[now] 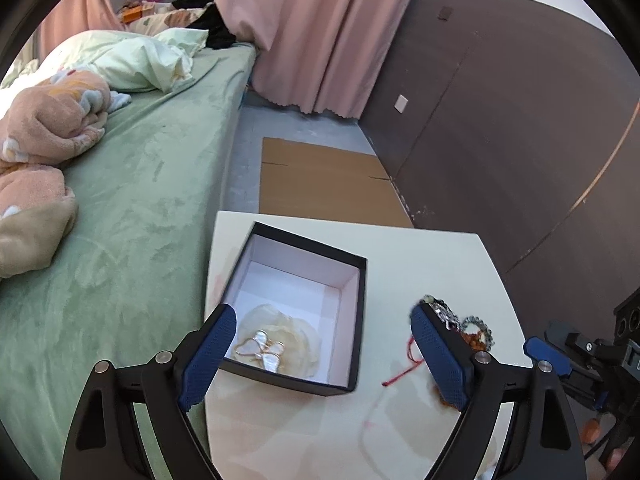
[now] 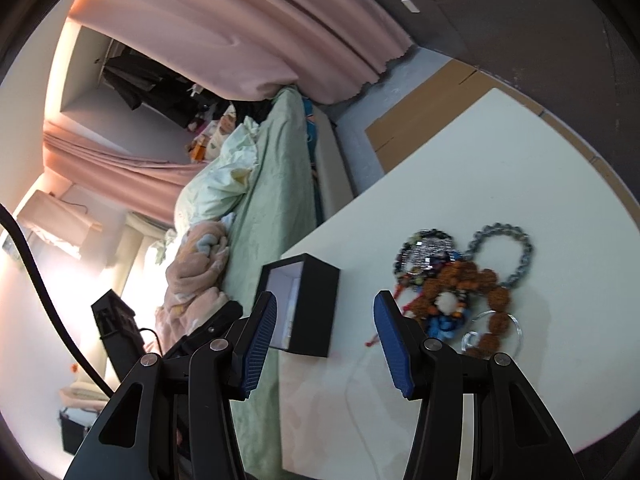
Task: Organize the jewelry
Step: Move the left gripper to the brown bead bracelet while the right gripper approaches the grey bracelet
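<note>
Both tools gape: left tool (image 1: pixel 320 344) over box (image 1: pixel 296 304); right tool (image 2: pixel 324 344) tilted.

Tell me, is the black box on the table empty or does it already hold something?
Not empty. The black box stands open, and a pearly butterfly-shaped piece lies on its white floor near the front wall.

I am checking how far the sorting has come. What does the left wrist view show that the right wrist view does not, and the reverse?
Only the left wrist view looks down into the open black box: a pale shell necklace lies on its white floor.

Only the right wrist view shows the whole bracelet pile on the table: a grey bead bracelet, a brown bead bracelet, blue beads and a clear ring.

Both show the box, the table, the green bed and pink curtains. Both the left gripper and the right gripper are open and hold nothing.
</note>
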A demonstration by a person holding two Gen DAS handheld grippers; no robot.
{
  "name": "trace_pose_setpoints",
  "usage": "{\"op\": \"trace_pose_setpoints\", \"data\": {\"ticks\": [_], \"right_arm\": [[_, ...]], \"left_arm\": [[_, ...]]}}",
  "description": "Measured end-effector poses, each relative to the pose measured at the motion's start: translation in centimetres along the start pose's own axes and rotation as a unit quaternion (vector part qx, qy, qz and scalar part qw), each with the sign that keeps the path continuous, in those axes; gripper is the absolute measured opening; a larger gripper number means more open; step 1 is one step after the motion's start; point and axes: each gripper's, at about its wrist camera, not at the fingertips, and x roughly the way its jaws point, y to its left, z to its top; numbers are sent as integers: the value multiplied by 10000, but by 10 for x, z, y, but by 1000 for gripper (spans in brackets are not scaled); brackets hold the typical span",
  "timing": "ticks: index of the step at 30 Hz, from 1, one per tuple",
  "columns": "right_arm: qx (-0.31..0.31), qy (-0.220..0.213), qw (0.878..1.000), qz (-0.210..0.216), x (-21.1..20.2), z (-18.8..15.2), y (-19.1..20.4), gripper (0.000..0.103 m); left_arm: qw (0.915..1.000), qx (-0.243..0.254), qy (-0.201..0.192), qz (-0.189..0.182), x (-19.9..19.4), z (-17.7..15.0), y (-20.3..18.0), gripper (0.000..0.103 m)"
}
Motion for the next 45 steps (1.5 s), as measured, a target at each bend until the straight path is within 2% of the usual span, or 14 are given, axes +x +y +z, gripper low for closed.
{"op": "trace_pose_setpoints", "data": {"ticks": [8,9,11,13,21,25,33,35,37,40,45], "right_arm": [[-55,-35,9995,-301,-20,-2,-11,54],[-45,-35,9994,-331,-23,-3,-14,57],[11,-58,9992,-399,-30,-5,-21,74],[65,-101,9989,-444,-37,-5,-26,77],[248,-130,9985,-480,-61,-4,-50,78],[347,-119,9981,-487,-69,-3,-61,83],[720,-29,9954,-628,-74,-4,-84,83],[767,-3,9942,-749,-74,-4,-89,83],[774,9,9931,-878,-75,-2,-93,83],[815,27,9931,-846,-76,0,-98,83],[815,99,9929,-861,-74,2,-101,83]], "left_arm": [[9994,337,75,-36,-1,-18,-28,90],[9993,356,84,-49,-1,-20,-30,90],[9990,426,128,-72,0,-25,-37,90],[9986,502,159,-83,2,-28,-43,90],[9964,777,288,-185,9,-44,-68,90],[9960,774,371,-266,15,-47,-76,90],[9935,890,526,-469,28,-57,-97,89],[9928,940,555,-491,33,-60,-102,85],[9914,1040,644,-463,40,-64,-109,69],[9902,1060,801,-427,51,-68,-114,52],[9898,936,960,-483,69,-73,-115,37]]}}
